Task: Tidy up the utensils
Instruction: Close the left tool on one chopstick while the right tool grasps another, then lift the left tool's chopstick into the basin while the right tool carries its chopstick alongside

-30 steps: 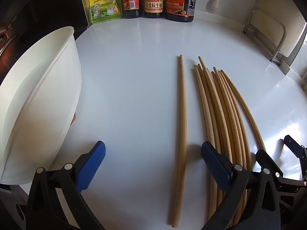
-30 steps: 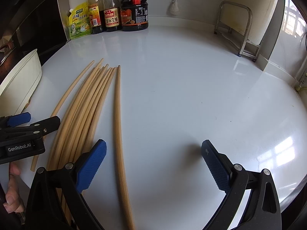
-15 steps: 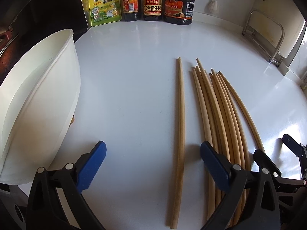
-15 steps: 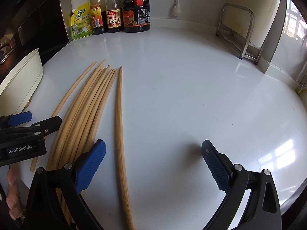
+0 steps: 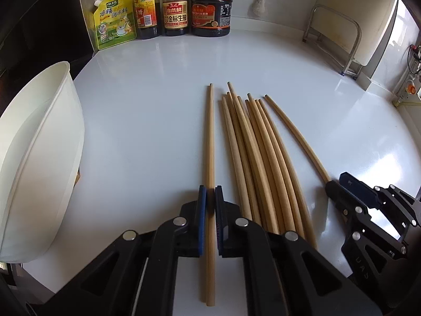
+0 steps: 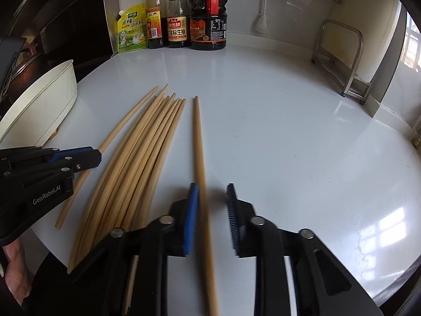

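Your left gripper (image 5: 210,197) clamps lone chopstick (image 5: 209,142) on white countertop (image 5: 147,121), blue pads tight against wood. Your right gripper (image 6: 211,205) straddles another single chopstick (image 6: 199,137), jaws partly apart, left pad touching it, right pad clear. Between the two singles, chopstick bundle (image 5: 260,158) lies fanned at counter's middle. White bowl (image 5: 34,152) sits at counter's left edge. Sauce bottles (image 5: 173,5) and yellow seasoning pouch (image 5: 114,19) line back edge; metal rack (image 6: 342,60) stands at right.
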`<state>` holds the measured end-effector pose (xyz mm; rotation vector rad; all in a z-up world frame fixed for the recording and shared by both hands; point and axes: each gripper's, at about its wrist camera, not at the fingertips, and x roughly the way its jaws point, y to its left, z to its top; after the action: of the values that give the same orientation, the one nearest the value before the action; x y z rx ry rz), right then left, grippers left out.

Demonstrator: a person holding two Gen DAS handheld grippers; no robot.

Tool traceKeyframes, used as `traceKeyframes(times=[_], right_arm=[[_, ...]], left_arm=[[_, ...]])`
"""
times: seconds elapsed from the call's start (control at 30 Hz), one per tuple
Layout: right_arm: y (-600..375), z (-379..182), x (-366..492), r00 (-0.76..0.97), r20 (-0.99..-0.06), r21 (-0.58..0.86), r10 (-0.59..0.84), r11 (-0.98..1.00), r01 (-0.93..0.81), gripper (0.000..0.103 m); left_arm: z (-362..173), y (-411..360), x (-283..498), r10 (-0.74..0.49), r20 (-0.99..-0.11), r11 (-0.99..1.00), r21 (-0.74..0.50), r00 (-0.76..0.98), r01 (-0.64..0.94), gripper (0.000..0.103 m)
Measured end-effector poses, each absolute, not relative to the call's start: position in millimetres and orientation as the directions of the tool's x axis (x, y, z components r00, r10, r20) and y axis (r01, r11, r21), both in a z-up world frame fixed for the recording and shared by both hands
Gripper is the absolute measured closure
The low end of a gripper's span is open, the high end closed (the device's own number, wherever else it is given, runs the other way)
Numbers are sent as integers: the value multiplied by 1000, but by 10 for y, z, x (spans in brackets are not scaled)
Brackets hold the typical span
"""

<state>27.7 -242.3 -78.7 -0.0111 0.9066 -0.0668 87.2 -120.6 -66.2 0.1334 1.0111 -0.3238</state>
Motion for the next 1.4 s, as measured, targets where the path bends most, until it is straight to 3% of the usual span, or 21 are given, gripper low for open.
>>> traceKeyframes(times=[0.43,1.03,1.4], right_arm=[[-2611,-761,256,614,-787,143,58,986,91,97],[-2552,-605,186,639,-765,192,81,976,107,97],[-2202,-100,292,706,-693,220,147,975,13,97]], left_arm=[[-652,-1128,824,-314,-854,921,-168,415,351,96],[-443,-924,752,-369,-823,908,-220,432,356,96],[154,-613,677,-389,-743,911,-221,545,349,96]])
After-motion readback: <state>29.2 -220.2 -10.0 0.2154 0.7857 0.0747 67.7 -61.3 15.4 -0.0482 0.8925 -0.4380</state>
